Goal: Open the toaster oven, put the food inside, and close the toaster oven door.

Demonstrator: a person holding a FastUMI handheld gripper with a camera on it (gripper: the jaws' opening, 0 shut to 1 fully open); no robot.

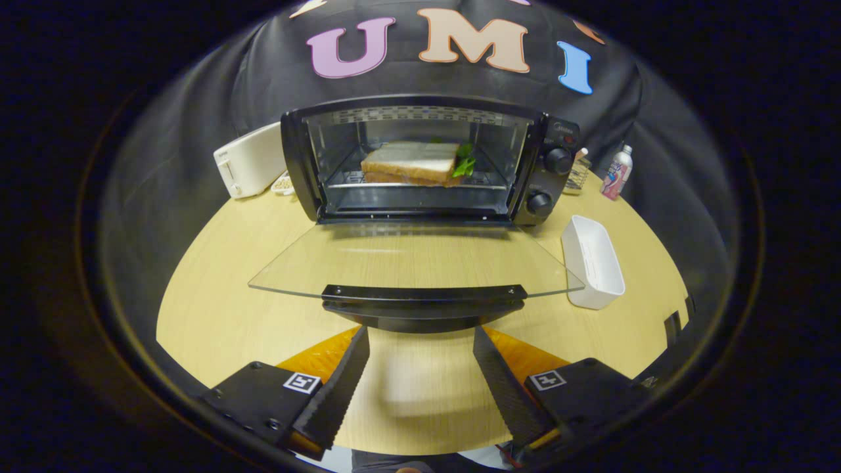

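Note:
A black toaster oven stands at the far side of the round wooden table, its glass door folded down flat toward me. Inside, a sandwich with green leaves at its right end rests on the wire rack. The door's black handle lies just ahead of my fingertips. My gripper is open, its two fingers spread wide just below the handle with nothing between them.
An empty white rectangular tray sits right of the open door. A white toaster stands left of the oven. Beyond the oven's knobs are a small wire basket and a bottle.

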